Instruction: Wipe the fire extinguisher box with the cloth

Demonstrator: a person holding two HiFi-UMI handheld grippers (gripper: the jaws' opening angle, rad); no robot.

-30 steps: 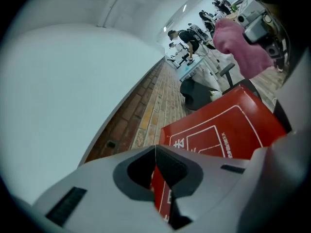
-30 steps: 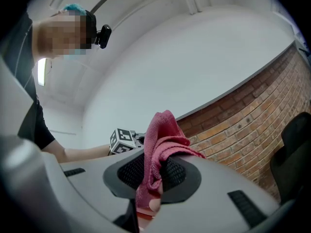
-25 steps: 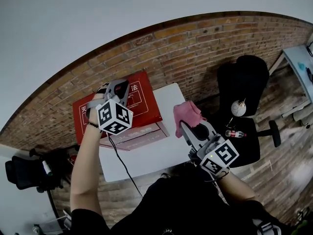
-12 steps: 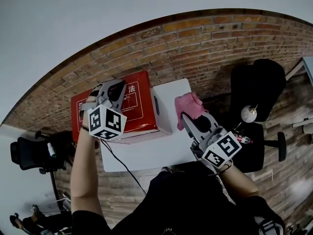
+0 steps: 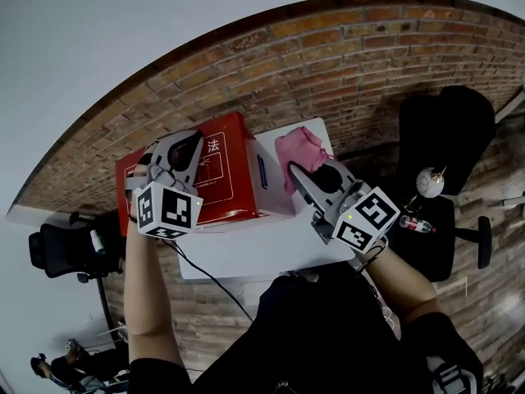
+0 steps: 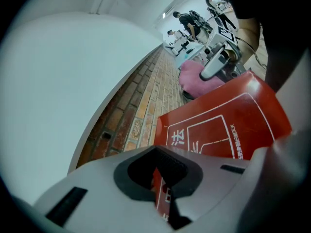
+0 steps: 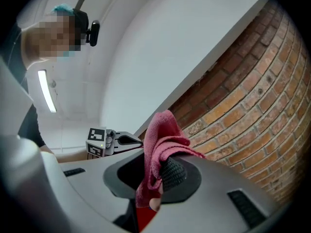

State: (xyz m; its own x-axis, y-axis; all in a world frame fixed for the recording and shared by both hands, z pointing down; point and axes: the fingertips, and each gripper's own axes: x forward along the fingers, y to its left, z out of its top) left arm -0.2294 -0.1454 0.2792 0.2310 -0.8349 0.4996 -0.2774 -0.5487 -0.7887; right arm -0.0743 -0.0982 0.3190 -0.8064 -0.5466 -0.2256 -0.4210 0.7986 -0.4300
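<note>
At the desk's point(image 5: 262, 254) back-left corner, the fire extinguisher box point(image 5: 234, 179) is being clamped by the left gripper point(image 5: 182, 144); a pink cloth point(image 5: 300, 148) is being pinched in the right gripper point(image 5: 299, 171).

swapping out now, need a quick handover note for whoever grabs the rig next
Left claw: shut on an edge of the red fire extinguisher box, which stands on the white table.
Right claw: shut on the pink cloth, bunched up and held at the box's right end. Whether it touches the box cannot be told.
Done: box gripped, cloth in hand. No wiped area can be made out.
Left: probably the whole wipe, starting with the right end, then the top and other faces.
</note>
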